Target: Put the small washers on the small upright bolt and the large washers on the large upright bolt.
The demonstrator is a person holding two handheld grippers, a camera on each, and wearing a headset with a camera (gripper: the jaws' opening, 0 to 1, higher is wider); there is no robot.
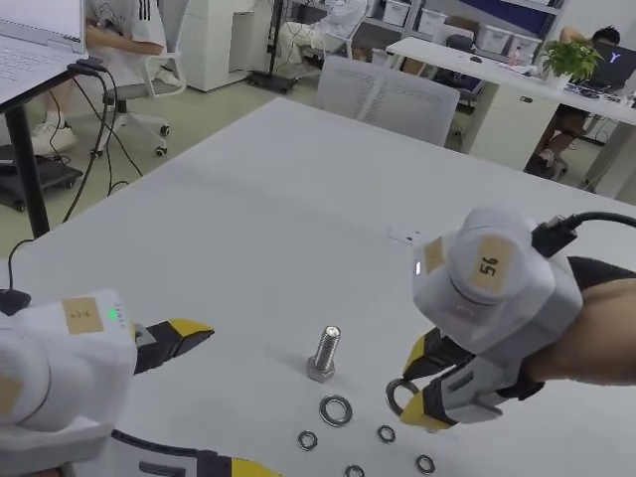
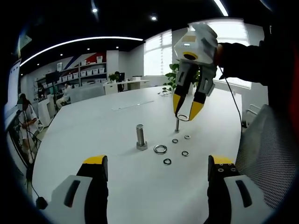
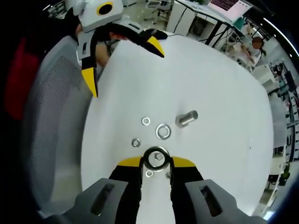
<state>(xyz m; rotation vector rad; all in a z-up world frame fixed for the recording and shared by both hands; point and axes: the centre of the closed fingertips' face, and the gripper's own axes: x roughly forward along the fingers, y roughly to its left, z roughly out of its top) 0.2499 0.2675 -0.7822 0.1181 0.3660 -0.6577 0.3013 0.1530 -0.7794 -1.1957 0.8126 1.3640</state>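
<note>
Closest to me, my left gripper [image 2: 158, 161] hangs with its yellow-tipped jaws wide apart and nothing in them, held back at the near side of the white bench [image 1: 298, 199] so it stays clear of the work. My right gripper [image 3: 156, 162] is clamped by the rim on a large steel ring washer [image 3: 156, 148], which leaves the hole free for threading. It hovers just above the small upright bolt [image 2: 177, 125]. I judge this washer belongs on the large upright hex bolt [image 1: 324, 353] to the left. A second large washer [image 1: 336, 409] and several small washers [image 1: 307, 439] lie loose near that bolt's foot.
</note>
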